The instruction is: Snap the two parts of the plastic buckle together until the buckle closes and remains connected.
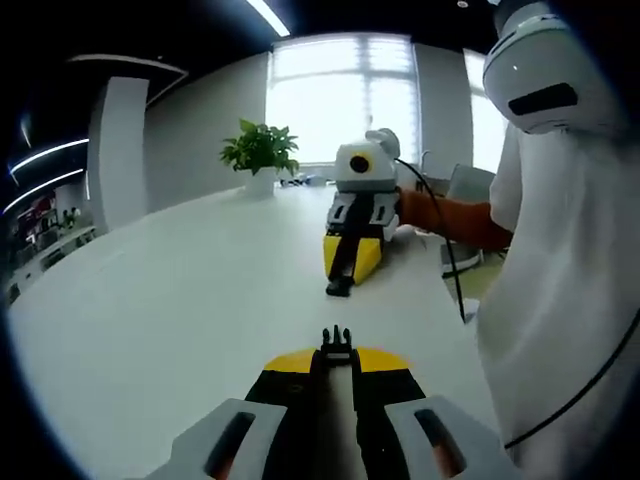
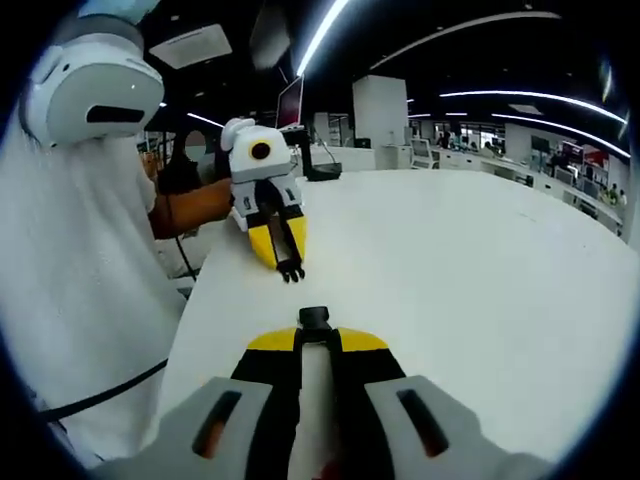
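2 tongs (image 1: pixel 336 352) (image 2: pixel 314 338) facing, each clamping a buckle half (image 1: pixel 336 340) (image 2: pixel 314 319), apart

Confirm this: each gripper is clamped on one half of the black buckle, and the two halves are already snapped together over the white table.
Not snapped. The left gripper is shut on the pronged buckle half and the right gripper on the socket half, but the right gripper view shows them apart, with bare white table between.

The person's white sleeve (image 1: pixel 560 330) runs off the frame's right edge. Each buckle part's (image 1: pixel 336 343) rear is hidden between closed jaws; small desks (image 2: pixel 560 180) at upper right stay indistinct
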`<state>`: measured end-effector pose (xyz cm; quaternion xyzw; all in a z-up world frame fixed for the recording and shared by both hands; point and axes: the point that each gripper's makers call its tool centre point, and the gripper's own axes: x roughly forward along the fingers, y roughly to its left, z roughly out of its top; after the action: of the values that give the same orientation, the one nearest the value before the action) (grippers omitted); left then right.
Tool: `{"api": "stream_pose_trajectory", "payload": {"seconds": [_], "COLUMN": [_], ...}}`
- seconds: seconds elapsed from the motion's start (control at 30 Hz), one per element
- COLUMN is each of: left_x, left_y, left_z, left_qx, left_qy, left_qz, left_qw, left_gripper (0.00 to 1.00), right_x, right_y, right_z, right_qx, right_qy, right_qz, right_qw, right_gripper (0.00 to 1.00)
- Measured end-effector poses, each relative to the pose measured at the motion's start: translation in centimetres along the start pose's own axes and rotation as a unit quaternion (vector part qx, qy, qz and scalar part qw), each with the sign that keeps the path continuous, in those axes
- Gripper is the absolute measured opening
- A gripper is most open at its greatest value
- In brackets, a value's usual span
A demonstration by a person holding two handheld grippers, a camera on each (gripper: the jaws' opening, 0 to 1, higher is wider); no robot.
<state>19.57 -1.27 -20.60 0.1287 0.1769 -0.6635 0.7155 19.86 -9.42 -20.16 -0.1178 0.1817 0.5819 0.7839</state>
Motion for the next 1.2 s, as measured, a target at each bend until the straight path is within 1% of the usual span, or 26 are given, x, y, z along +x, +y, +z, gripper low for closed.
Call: {"api": "stream_pose_trajectory", "payload": {"seconds": [0.03,0.13,0.4,0.6,0.77,1.2], "left_x": [0.0,0.2,0.5,0.8,1.0,1.2], "left_y": [-0.2,-0.2,-0.1,-0.1,-0.2,0.1], "left_z": [0.0,0.1,0.2,0.3,0.4,0.6], "left_qx": [0.002,-0.001,0.002,0.002,0.01,0.019], "left_qy": [-0.002,-0.006,-0.01,-0.004,0.001,-0.003], "left_qz": [-0.006,-0.011,-0.019,-0.026,-0.032,-0.039], "left_qw": [1.0,0.9999,0.9998,0.9997,0.9994,0.999], "left_gripper": [0.11,0.11,0.11,0.11,0.11,0.11], "right_x": [0.0,0.1,0.3,0.5,1.1,2.2], "right_y": [0.1,0.3,0.6,0.8,0.8,0.8], "right_z": [0.0,0.0,0.1,0.2,0.3,0.7], "right_qx": [-0.002,-0.005,-0.012,-0.017,-0.025,-0.033], "right_qy": [0.0,0.0,0.0,0.0,0.001,0.001], "right_qz": [0.002,0.007,0.015,0.021,0.021,0.021], "right_qw": [1.0,1.0,0.9998,0.9996,0.9995,0.9992], "right_gripper": [0.12,0.12,0.12,0.12,0.12,0.12]}}
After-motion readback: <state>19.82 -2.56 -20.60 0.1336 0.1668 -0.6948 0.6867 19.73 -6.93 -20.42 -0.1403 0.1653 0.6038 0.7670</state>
